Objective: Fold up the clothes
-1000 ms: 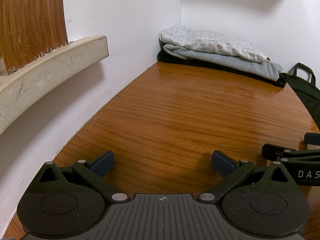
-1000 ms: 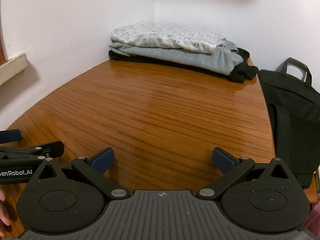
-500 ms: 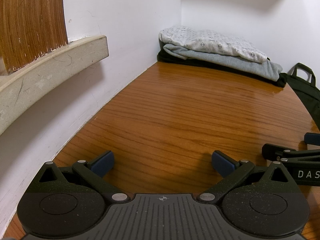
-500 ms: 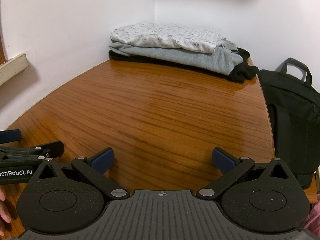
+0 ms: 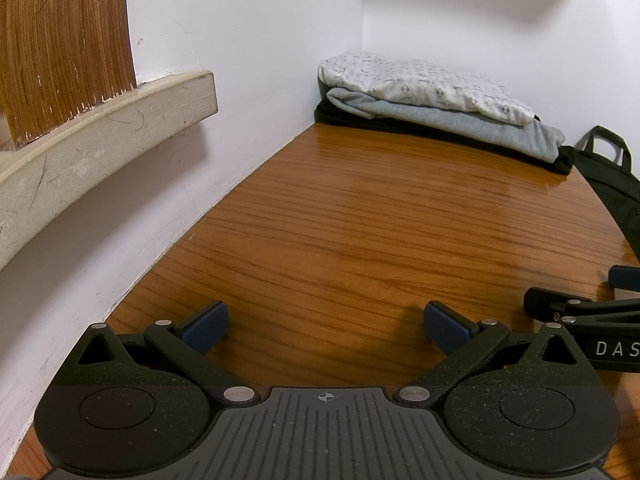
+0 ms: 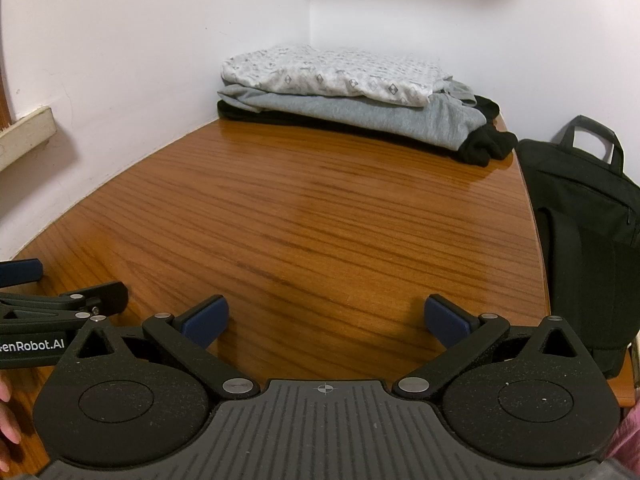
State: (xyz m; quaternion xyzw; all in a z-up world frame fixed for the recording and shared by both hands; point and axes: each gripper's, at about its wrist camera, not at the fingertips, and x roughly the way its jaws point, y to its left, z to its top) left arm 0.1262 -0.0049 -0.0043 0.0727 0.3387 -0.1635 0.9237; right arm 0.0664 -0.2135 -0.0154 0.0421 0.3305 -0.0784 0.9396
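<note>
Right wrist view: right gripper (image 6: 326,320) & left gripper (image 5: 326,322) splayed empty, apparently poised toward clothes stack (image 6: 344,96) across table (image 6: 320,216).

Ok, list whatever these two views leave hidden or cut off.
- Black garment: right wrist view, the grey garment and patterned garment cover most of it.
- Black bag: left wrist view, the right edge cuts it off.
- Right tongs: left wrist view, mostly out of frame.
- Hand: right wrist view, the left edge shows only fingertips.
- Table near edge: both views, tong bodies hide it.
</note>
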